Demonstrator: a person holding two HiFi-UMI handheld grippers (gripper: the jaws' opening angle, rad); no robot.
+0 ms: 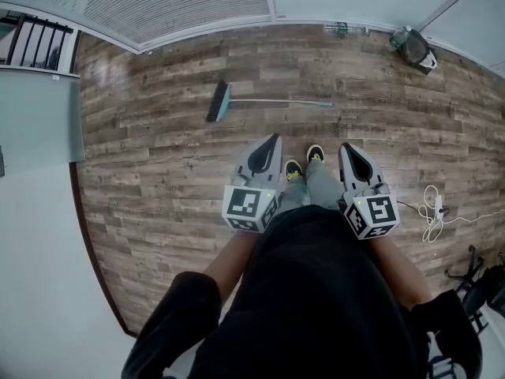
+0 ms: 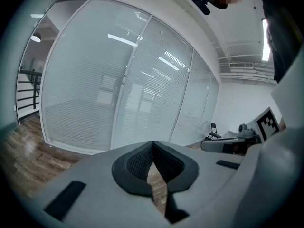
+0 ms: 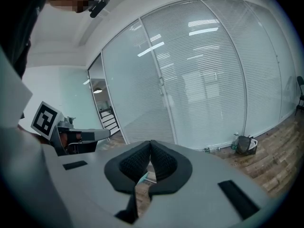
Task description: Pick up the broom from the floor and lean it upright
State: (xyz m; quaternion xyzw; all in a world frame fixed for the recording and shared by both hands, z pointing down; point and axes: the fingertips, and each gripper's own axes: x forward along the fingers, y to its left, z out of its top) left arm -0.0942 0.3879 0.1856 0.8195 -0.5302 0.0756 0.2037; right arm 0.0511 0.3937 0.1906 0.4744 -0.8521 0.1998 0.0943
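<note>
The broom (image 1: 272, 101) lies flat on the wooden floor (image 1: 158, 180) in the upper middle of the head view; its dark bristle head with a teal block points to the left, and its thin handle runs to the right, ending in a teal grip; nothing touches it.

Below it in the frame, well apart from it, the left tool (image 1: 274, 139) and the right tool (image 1: 346, 147) hang side by side over the floor, tips pointing up the frame toward the broom; each carries its marker cube at the rear. The left tool (image 2: 152, 146) is clenched, its ribbed dark pads meeting at the tip with only floor seen below them; the right tool (image 3: 150, 144) is clenched too and grasps nothing. Between the two tools show the person's shoes (image 1: 316, 155), dark with yellow-green trim.

Beyond the broom, along the top of the head view, runs a glass wall with blinds (image 1: 181, 6); both tool views face that wall. A dark bag (image 1: 414, 47) sits on the floor at the upper right, near the wall's foot; a white cable (image 1: 432, 212) lies coiled at the right edge; a black railing (image 1: 35, 42) shows at the upper left.
</note>
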